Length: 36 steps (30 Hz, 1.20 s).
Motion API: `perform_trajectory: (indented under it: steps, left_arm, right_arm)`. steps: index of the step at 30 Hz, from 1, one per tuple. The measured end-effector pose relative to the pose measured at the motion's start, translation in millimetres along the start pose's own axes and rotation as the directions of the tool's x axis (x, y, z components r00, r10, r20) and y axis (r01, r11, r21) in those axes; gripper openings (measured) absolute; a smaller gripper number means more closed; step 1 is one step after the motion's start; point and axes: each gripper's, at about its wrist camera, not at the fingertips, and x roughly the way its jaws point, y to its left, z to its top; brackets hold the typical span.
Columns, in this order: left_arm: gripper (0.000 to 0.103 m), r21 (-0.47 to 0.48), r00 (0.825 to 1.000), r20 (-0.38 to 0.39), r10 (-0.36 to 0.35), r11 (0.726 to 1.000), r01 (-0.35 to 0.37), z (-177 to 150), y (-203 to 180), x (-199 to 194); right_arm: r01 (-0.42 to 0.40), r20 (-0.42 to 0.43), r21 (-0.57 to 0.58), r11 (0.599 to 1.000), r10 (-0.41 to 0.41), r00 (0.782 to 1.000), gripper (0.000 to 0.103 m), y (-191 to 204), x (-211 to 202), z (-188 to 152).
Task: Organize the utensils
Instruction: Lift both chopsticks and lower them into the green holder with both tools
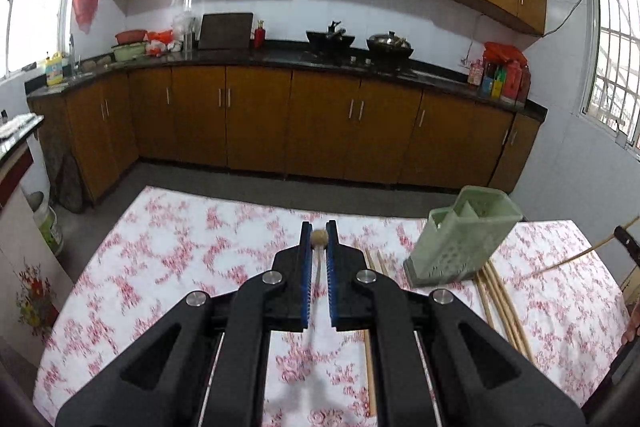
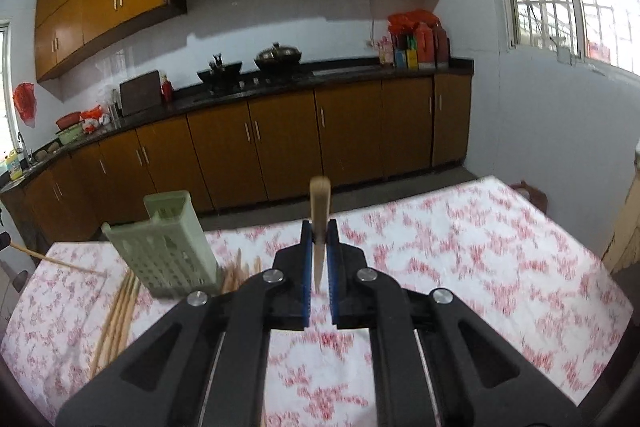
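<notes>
My left gripper (image 1: 319,233) is shut on a wooden chopstick (image 1: 319,238), seen end-on between the blue pads, above the floral tablecloth. My right gripper (image 2: 319,231) is shut on another wooden chopstick (image 2: 319,211), which sticks up past the fingertips. A pale green perforated utensil holder (image 1: 464,239) stands on the table, right of the left gripper and left of the right gripper; it also shows in the right wrist view (image 2: 168,247). Several loose chopsticks (image 1: 502,303) lie beside the holder's base; they also show in the right wrist view (image 2: 118,315).
The table with the red-flowered cloth (image 1: 180,247) ends at a far edge before grey floor. Beyond it runs a brown cabinet counter (image 1: 280,123) with woks and bottles. More chopsticks (image 1: 370,347) lie under the left gripper. A thin stick (image 2: 56,261) lies left of the holder.
</notes>
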Motion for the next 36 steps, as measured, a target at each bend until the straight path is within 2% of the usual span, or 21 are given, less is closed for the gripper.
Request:
perform_trajectory:
  steps: [4, 9, 13, 17, 19, 25, 30, 36]
  left_arm:
    - [0.007, 0.005, 0.999, 0.044, -0.017, 1.0, 0.017, 27, -5, -13]
    - [0.007, 0.022, 0.989, 0.131, -0.063, 0.998, 0.06, 72, -24, -39]
    - [0.007, 0.031, 0.972, 0.208, -0.108, 0.994, 0.103, 105, -48, -55]
    - [0.007, 0.04, 0.952, 0.265, -0.156, 0.988, 0.151, 121, -78, -58]
    - [0.007, 0.047, 0.951, 0.254, -0.177, 0.984, 0.171, 120, -92, -50]
    - [0.007, 0.041, 0.963, 0.174, -0.207, 0.978, 0.203, 99, -112, -13]
    - [0.007, 0.025, 0.969, 0.112, -0.218, 0.976, 0.217, 82, -115, 11]
    - [0.007, 0.019, 0.973, 0.06, -0.221, 0.975, 0.22, 72, -111, 17]
  right_arm:
    - [-0.049, 0.065, 0.002, 0.999, 0.049, 0.997, 0.008, 6, -12, 36]
    - [-0.141, 0.153, 0.008, 0.99, 0.138, 0.979, 0.008, 21, -29, 83]
    - [-0.25, 0.173, 0.021, 0.968, 0.242, 0.955, 0.008, 39, -32, 107]
    - [-0.292, 0.164, -0.006, 0.957, 0.289, 0.943, 0.008, 58, -27, 112]
    - [-0.305, 0.147, -0.023, 0.952, 0.305, 0.941, 0.008, 69, -22, 110]
    - [-0.312, 0.07, -0.025, 0.95, 0.313, 0.947, 0.008, 82, 3, 94]
    - [-0.299, 0.017, -0.019, 0.954, 0.299, 0.954, 0.008, 88, 22, 80]
    - [-0.299, -0.017, -0.018, 0.954, 0.299, 0.954, 0.01, 92, 33, 66]
